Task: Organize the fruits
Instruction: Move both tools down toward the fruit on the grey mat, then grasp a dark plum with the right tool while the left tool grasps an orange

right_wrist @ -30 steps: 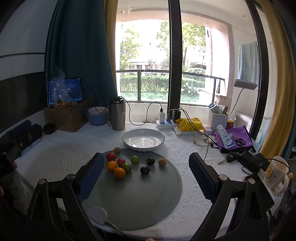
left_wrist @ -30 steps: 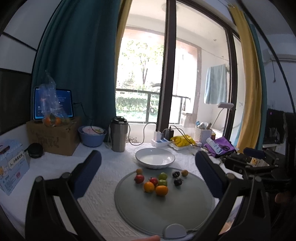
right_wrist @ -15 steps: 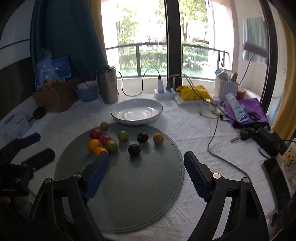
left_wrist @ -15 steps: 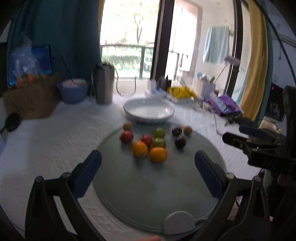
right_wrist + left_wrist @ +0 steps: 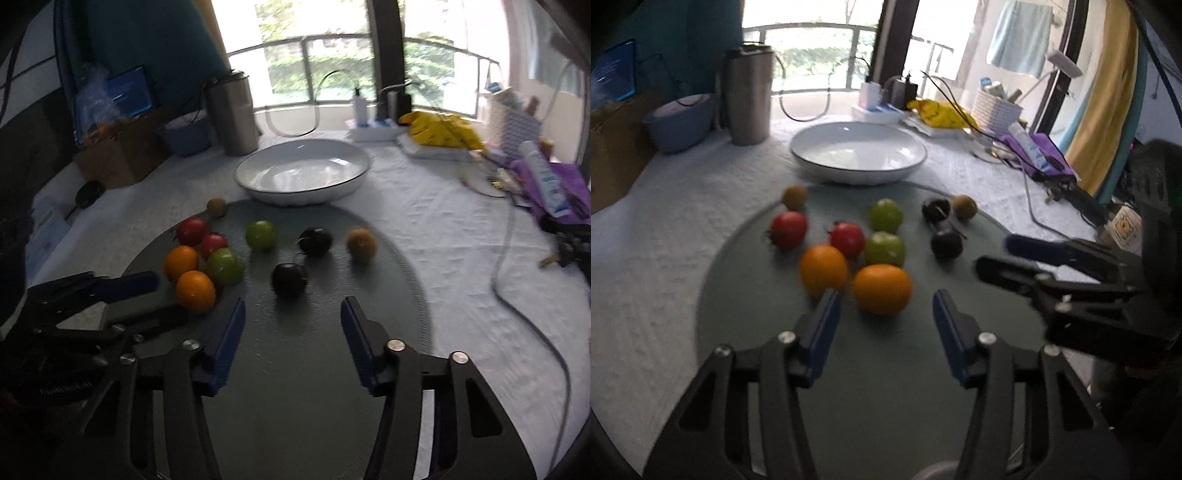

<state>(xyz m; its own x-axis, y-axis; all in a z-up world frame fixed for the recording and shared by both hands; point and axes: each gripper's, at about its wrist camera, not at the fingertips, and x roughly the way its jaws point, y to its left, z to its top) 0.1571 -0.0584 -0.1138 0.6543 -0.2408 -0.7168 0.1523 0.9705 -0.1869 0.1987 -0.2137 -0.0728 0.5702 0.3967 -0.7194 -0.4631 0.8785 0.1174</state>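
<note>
Small fruits lie on a round grey mat (image 5: 746, 295) (image 5: 388, 295): two orange ones, two red, two green, two dark and two brownish. My left gripper (image 5: 884, 306) is open and empty, low over the mat, just short of the nearest orange fruit (image 5: 882, 290). My right gripper (image 5: 291, 314) is open and empty, just short of a dark fruit (image 5: 290, 279). The nearest orange fruit also shows in the right wrist view (image 5: 195, 290). An empty white plate (image 5: 858, 153) (image 5: 303, 171) stands behind the mat.
A steel tumbler (image 5: 748, 94), a blue bowl (image 5: 679, 122) and a cardboard box (image 5: 122, 155) stand at the back left. A power strip, yellow bag (image 5: 439, 127), white basket (image 5: 995, 112), purple cloth and grey cable (image 5: 517, 295) lie at the right.
Both grippers have moved down and forward toward the fruits, and their jaws have narrowed but stay open. The fruits have not moved.
</note>
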